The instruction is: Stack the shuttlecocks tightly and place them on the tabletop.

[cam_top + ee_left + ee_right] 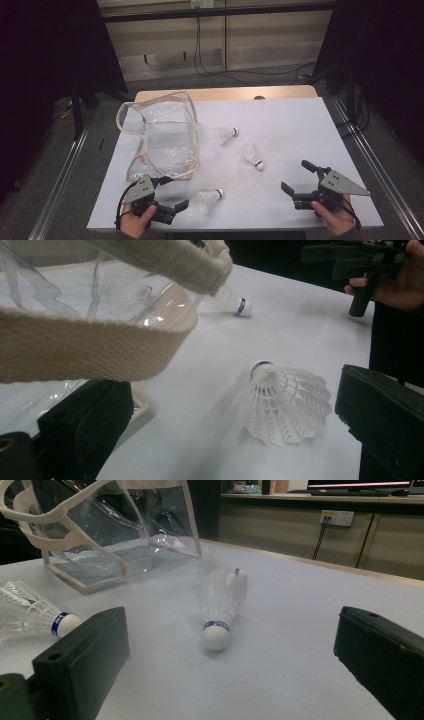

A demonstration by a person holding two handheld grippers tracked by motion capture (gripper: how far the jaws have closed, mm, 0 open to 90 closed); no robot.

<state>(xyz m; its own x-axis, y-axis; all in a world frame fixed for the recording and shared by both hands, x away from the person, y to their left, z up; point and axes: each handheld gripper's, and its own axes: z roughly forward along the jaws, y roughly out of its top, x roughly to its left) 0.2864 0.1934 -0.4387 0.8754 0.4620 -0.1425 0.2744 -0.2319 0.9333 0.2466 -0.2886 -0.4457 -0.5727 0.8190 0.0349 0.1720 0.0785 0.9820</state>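
High view: the left claw [172,195] sits at the worktop's [290,120] near-left edge, jaws spread wide and empty, just beside the clear bag's [165,135] near corner. A shuttlecock [208,199] lies close to it, near the front edge. The right claw [296,176], also wide open and holding nothing, rests at the near-right corner, facing two more shuttlecocks [252,156] mid-worktop.
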